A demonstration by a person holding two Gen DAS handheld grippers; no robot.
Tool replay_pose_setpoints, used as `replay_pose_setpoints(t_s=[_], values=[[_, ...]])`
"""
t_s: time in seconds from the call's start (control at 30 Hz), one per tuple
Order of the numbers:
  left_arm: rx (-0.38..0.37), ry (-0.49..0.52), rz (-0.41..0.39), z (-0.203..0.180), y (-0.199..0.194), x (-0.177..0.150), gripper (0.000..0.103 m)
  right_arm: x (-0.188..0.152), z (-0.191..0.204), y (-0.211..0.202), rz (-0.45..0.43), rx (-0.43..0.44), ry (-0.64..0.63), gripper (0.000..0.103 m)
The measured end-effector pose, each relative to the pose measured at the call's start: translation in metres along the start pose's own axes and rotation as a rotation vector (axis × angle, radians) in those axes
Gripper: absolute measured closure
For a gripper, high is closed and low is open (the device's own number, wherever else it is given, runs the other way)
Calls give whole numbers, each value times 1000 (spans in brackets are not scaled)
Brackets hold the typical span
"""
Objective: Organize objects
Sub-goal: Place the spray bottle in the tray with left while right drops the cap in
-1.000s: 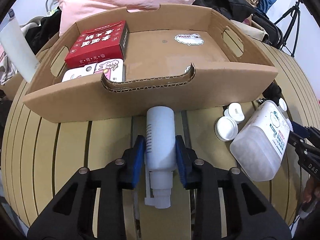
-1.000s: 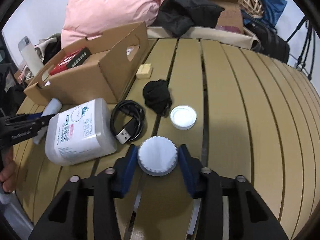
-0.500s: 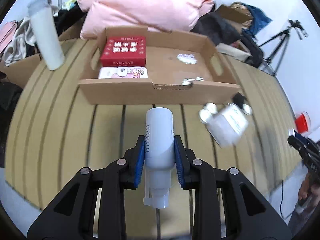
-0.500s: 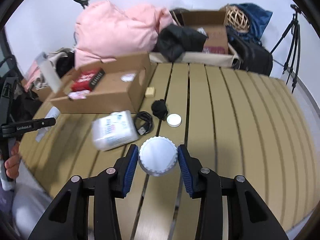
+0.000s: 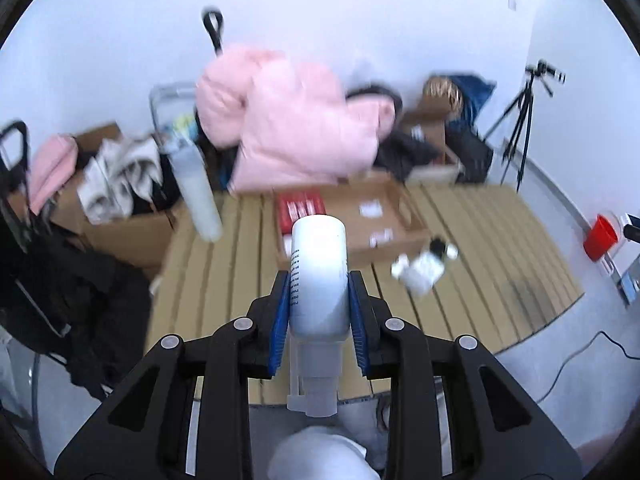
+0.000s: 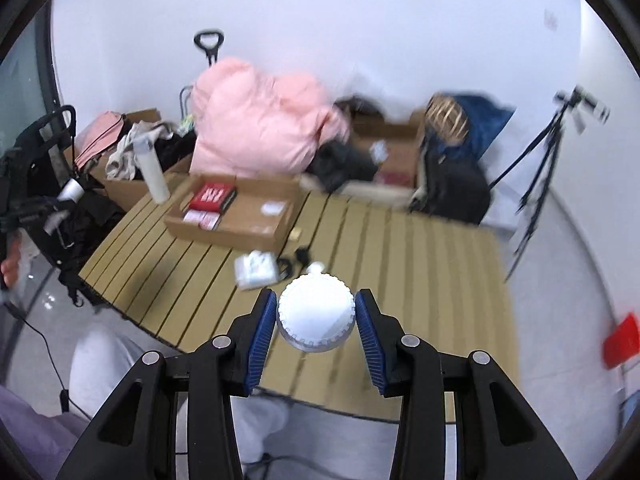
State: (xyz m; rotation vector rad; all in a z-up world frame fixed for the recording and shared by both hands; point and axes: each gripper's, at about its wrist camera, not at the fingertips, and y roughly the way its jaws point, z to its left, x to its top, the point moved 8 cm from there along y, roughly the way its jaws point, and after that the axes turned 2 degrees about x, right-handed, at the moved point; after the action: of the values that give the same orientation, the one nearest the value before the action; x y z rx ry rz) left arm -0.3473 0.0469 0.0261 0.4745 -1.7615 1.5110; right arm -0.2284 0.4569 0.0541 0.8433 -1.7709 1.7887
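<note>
My left gripper [image 5: 318, 300] is shut on a white pump bottle [image 5: 319, 276], held high above and back from the slatted wooden table [image 5: 248, 280]. My right gripper [image 6: 316, 318] is shut on a white ridged round lid [image 6: 315, 316], also raised well above the table [image 6: 400, 264]. The cardboard tray [image 6: 240, 230] sits at the table's far left with a red box [image 6: 212, 196] inside; it also shows in the left wrist view [image 5: 400, 240]. A white jug [image 6: 256, 270] lies on its side on the table, blurred in the left wrist view [image 5: 422, 272].
A black cable and a black cloth [image 6: 296, 260] lie by the jug. A tall white flask [image 6: 152, 172] stands at the table's far left corner. A pink jacket [image 6: 260, 128], bags, boxes and a tripod [image 6: 548, 168] surround the table. The person's legs are below.
Both grippers rose and pulled far back from the table, each still holding its object. The table now looks small and distant; the view is motion-blurred.
</note>
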Motion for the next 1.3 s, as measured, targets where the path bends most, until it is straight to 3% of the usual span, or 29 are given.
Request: replay_pose_setpoints(t_s=[0.1,0.2,0.33,0.43,0.6,0.83,1.0,1.13,1.3], values=[[-8,-6,-70,0,-40,26,79,24,-9,-43,-48,-43,-25,59],[25,36,-135,-10,-55,43,79,50,-10,-70,-123,-108,-72,59],[-12,40,-106,-28,-32,47,79,68,4,-49,-147,-38,-66,59],[-11,50,-107,-38,5,51,79,77,27,10,-93,35,-85,59],[-28,3,60,-40,103,57,79,92,63,103,-42,157,-86,59],[-44,-62,198,-37,239,90,79,130,101,253,73,266,-49,59],[-36,-84,281,-40,357,92,79,151,89,385,172,263,91,59],[-30,-108,339,-43,425,81,79,150,87,475,255,248,153,59],[11,-108,362,-40,465,70,77,141,86,534,304,181,164,58]])
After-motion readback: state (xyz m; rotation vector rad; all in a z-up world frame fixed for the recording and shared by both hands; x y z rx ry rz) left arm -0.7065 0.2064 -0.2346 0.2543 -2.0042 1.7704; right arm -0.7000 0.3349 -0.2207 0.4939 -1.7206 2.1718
